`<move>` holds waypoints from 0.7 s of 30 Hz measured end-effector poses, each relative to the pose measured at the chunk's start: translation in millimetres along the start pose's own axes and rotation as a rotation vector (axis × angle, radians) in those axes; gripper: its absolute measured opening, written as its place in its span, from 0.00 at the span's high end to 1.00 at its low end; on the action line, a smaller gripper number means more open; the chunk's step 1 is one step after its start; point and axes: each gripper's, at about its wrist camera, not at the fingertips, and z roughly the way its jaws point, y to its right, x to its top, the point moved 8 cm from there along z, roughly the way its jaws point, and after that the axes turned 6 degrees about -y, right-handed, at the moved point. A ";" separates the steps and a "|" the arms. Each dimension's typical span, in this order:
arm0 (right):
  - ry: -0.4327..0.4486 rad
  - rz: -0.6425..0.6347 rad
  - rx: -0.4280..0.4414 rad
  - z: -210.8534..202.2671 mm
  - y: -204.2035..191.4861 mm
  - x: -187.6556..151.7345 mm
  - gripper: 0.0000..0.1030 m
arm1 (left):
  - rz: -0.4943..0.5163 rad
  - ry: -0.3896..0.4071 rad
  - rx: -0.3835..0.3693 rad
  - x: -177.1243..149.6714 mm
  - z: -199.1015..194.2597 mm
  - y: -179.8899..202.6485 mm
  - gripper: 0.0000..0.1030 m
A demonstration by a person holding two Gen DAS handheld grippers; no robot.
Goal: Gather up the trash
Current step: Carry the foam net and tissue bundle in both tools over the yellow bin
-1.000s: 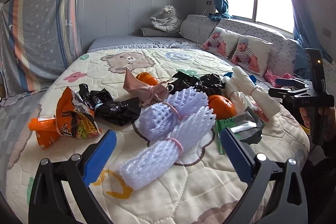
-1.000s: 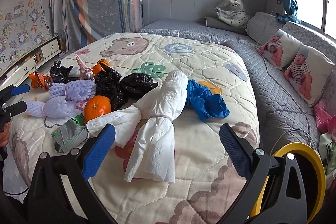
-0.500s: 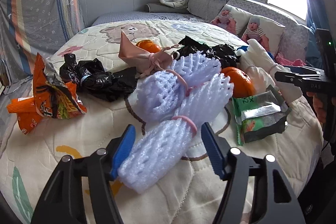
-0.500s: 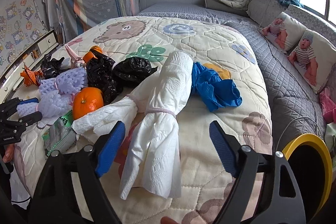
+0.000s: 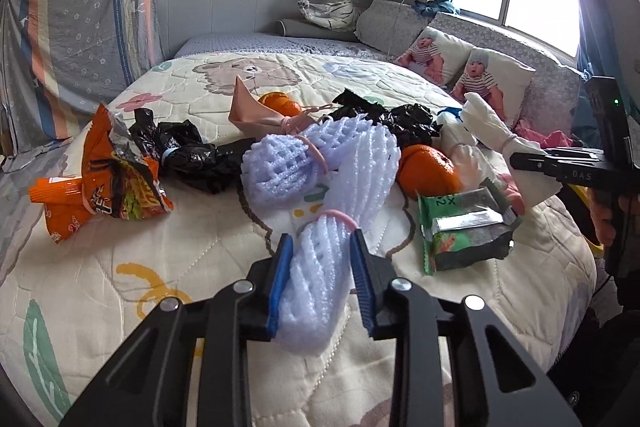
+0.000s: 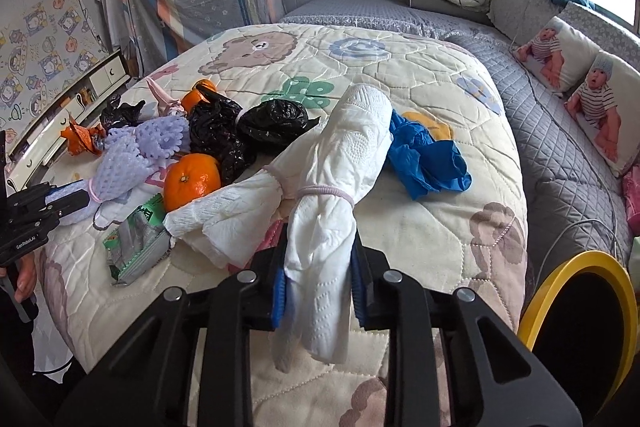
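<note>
A purple foam net bundle (image 5: 316, 283) tied with a pink band lies on the bed quilt (image 5: 180, 259). My left gripper (image 5: 320, 281) is closing on its near end, both blue pads pressing into the foam. In the right wrist view a white paper towel bundle (image 6: 332, 227), also banded, sits between the pads of my right gripper (image 6: 319, 289), whose jaws are closing and squeeze the paper. Each gripper shows in the other's view: right gripper (image 5: 520, 159), left gripper (image 6: 68, 201).
On the quilt lie an orange snack bag (image 5: 104, 183), black plastic bags (image 5: 192, 155), a pink bag (image 5: 256, 111), two oranges (image 5: 426, 171), a green wrapper (image 5: 464, 227) and a blue glove (image 6: 428, 155). A yellow-rimmed bin (image 6: 592, 257) stands at the bed's right side.
Both grippers went from wide open to closed around their bundles, the left on the foam net, the right on the paper towel. Both also tipped slightly closer to the bed.
</note>
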 end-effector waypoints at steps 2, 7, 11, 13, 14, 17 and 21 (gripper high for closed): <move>0.023 -0.011 0.002 -8.4 -1.3 0.1 0.77 | 0.014 0.012 0.011 -1.7 -5.4 1.7 0.74; 0.061 -0.007 -0.011 -26.3 -1.8 -1.8 0.77 | 0.033 0.009 0.021 -4.3 -7.2 6.4 0.77; 0.088 0.007 -0.002 -44.9 -1.6 -4.3 0.77 | 0.007 0.056 -0.048 3.9 -23.2 16.5 0.80; 0.115 0.006 -0.009 -58.4 1.7 -5.0 0.77 | 0.026 0.108 -0.068 13.7 -40.8 27.5 0.80; 0.128 0.011 -0.014 -65.2 4.6 -5.2 0.77 | 0.036 0.128 -0.062 18.9 -48.1 32.7 0.80; 0.156 0.052 -0.006 -84.2 15.7 -5.8 0.77 | 0.074 0.183 -0.062 37.0 -69.1 53.4 0.81; 0.203 0.110 -0.070 -109.2 42.0 -13.1 0.77 | 0.135 0.232 -0.046 65.7 -79.8 96.6 0.80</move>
